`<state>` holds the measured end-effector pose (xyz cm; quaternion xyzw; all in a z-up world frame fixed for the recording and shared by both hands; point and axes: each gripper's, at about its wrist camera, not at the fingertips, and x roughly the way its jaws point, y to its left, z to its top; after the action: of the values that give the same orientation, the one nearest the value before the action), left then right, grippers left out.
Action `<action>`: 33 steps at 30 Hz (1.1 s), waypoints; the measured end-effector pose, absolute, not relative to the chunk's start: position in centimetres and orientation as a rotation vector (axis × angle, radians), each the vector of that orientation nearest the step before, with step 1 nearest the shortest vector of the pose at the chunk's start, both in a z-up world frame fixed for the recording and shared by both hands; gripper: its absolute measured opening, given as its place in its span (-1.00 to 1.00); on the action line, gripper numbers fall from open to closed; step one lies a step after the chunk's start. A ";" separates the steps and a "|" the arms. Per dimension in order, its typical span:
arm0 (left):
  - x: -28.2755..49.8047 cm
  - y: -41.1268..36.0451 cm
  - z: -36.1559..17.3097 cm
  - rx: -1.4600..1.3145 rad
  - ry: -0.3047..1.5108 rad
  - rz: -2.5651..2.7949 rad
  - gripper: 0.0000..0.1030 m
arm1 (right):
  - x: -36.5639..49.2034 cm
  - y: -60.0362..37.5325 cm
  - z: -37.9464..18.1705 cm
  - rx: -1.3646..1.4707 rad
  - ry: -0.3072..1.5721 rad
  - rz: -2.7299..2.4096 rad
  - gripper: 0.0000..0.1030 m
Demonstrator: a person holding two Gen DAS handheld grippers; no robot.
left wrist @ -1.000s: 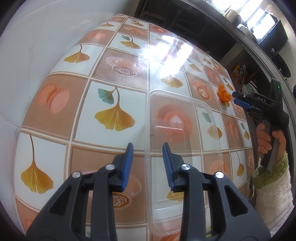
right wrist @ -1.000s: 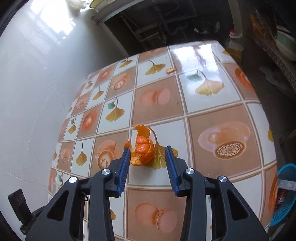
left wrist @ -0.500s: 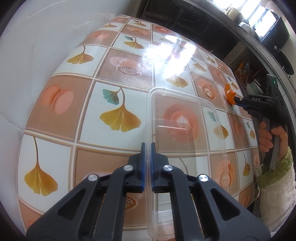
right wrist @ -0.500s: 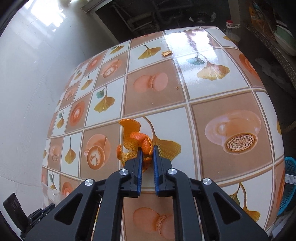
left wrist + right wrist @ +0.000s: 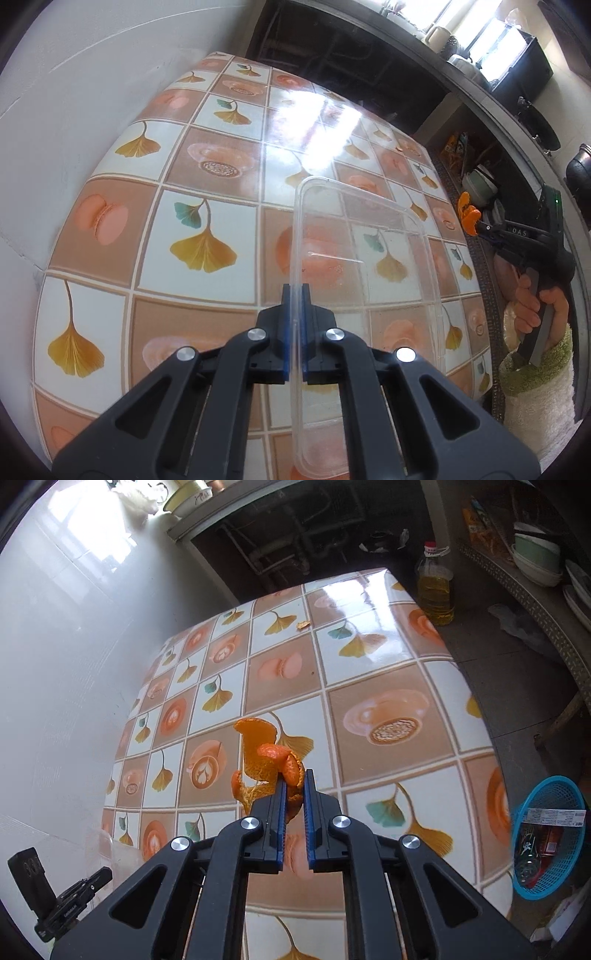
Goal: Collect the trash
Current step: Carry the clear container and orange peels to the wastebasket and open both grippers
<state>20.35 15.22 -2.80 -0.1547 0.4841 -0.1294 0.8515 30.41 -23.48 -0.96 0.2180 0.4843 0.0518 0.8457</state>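
1. Holding two things at once, we have a piece of trash in each hand-held gripper, and both are lifted a little above the bench (image 5: 399,672).

2. Our right hand-held gripper (image 5: 294,775) is squeezed narrow on the orange peel (image 5: 264,760). The peel sticks out just past its tips, up and a bit to the left in the right wrist view. Some of the peel sits between the blue pads.

3. Our left hand-held gripper (image 5: 295,291) is squeezed almost flat on the thin rim of the clear box (image 5: 369,280). The box spreads out to the right of the tips, toward our other hand. Its long side runs straight away from us, the same way the gripper points.

4. The blue basket (image 5: 550,834) is what the next move turns on, we think. It sits on the floor, low and to the right of the bench, past its edge. It already has some packets in it.

5. Our right hand is the nearer one to the basket, so we guess the peel should go there first.

6. The left hand is on the far side, by the white wall (image 5: 92,74). The box would have to cross over the whole bench to get to the basket.

7. One more tiny scrap (image 5: 303,624) lies far off on the bench, near its back edge.
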 end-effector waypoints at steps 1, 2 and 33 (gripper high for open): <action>20.3 14.9 -2.4 -0.323 1.014 -0.285 -0.95 | 29.5 -24.1 -0.5 0.466 1.006 0.098 -0.83; 20.2 14.3 -1.8 -0.316 1.006 -0.305 -0.95 | 28.3 -25.0 0.1 0.476 0.987 0.086 -0.83; 23.8 -44.9 -11.9 0.327 1.483 -0.896 -0.95 | -1.1 -54.3 -19.3 1.039 1.000 -0.674 -0.83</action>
<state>23.82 -44.91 -11.94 0.1431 0.6491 -0.3923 0.6358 -1.13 -54.32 -19.32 0.4664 0.4489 -0.3024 0.6997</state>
